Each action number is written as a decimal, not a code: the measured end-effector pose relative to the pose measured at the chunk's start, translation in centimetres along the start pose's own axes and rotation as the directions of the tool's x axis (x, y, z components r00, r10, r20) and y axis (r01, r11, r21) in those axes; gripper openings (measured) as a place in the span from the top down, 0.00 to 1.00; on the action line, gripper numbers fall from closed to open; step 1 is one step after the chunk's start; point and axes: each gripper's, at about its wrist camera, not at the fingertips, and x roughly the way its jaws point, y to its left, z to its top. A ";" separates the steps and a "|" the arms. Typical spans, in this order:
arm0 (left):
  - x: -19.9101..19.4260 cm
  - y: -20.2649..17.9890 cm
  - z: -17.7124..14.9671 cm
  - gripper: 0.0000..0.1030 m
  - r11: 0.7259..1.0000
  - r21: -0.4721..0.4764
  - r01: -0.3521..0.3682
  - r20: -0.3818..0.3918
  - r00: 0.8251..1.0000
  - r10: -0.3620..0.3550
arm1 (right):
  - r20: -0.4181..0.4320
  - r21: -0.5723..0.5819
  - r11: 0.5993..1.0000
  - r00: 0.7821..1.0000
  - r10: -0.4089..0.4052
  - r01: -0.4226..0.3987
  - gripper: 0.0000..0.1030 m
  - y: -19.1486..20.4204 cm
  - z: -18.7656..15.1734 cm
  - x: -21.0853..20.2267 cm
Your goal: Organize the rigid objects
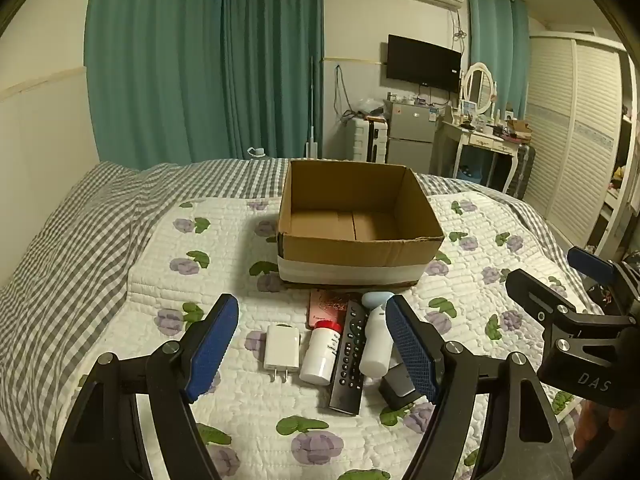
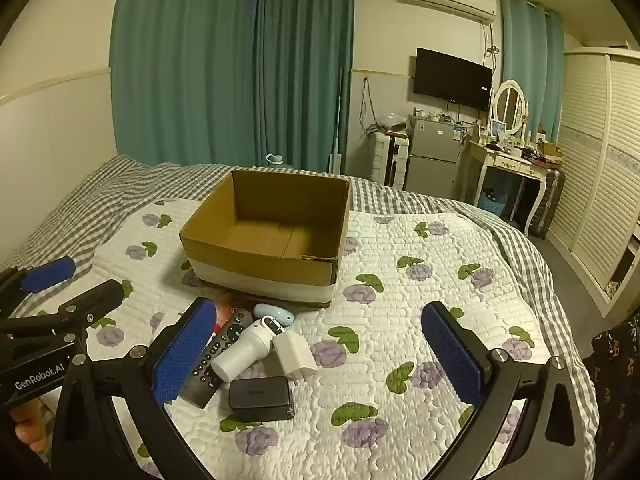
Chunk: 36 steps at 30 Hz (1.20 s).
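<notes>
Both tongs are spread wide and grip nothing: the left gripper (image 1: 312,344) hovers over a huddle of small items, and the right gripper (image 2: 320,352) hangs just to their right.

The huddle lies on the floral quilt (image 1: 140,280) close in front of the cardboard box (image 1: 356,248), whose floor shows bare. From left to right in the left wrist view there is a white plug adapter (image 1: 282,350), a white bottle with a red cap (image 1: 320,350), a black remote (image 1: 349,358), a white handheld gadget (image 1: 376,340) and a dark grey box (image 1: 396,390) partly behind the left gripper's right finger. Behind them, nearer the carton, lie a pink card (image 1: 328,304) and a pale blue case (image 1: 376,299). The right wrist view shows a second white plug (image 2: 294,354) beside the gadget. Several of these touch or overlap, the remote wedged between bottle and gadget.

By my reckoning the sorting has not begun, and a first pick is at hand. The next move calls for choosing an outer piece, lowering with the fingers astride it, and closing without nudging its neighbours. The soft quilt may let things sink or tilt.
</notes>
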 end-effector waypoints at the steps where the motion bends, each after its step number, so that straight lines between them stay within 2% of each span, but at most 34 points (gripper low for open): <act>1: 0.0 0.0 0.0 0.23 1.000 0.000 0.001 0.000 1.000 -0.001 | -0.001 0.002 1.000 1.000 0.002 -0.002 0.00 0.0 0.0 0.0; 10: 0.0 0.0 0.1 0.23 1.000 0.002 -0.001 -0.005 1.000 0.001 | -0.001 -0.009 1.000 1.000 0.014 -0.014 0.00 0.4 -0.9 0.4; 36: 0.0 0.6 -0.2 0.23 1.000 0.003 -0.011 0.003 1.000 0.011 | -0.027 -0.026 0.999 0.999 0.042 -0.042 0.00 0.8 -0.8 0.3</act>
